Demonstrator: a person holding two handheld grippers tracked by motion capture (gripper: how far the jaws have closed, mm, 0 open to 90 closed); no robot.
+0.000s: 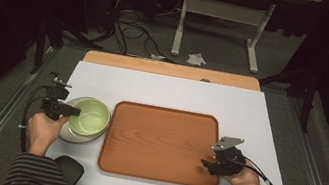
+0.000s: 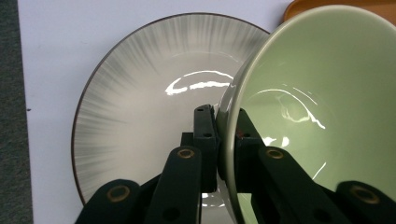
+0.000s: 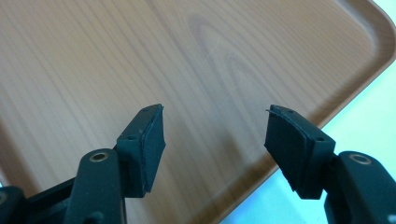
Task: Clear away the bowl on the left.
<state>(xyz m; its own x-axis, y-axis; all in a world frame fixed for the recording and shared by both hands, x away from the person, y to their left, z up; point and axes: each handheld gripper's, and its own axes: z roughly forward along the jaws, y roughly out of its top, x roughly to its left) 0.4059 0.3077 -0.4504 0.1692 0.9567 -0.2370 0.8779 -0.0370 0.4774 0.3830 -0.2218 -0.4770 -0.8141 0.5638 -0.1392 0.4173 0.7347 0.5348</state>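
A pale green bowl sits over a grey streaked plate at the left of the white table. My left gripper is shut on the bowl's left rim. In the left gripper view the bowl stands tilted on edge, its rim pinched between the two pads of my left gripper, with the plate flat beneath it. A wooden tray lies in the middle of the table. My right gripper hovers open over the tray's near right corner, and in its own view my right gripper has nothing between its jaws above the tray.
The white table top stretches behind the tray, with a wooden strip along its far edge. A dark round object lies at the near left edge. Cables trail from both grippers. A floor with cables and a stand's legs lies beyond the table.
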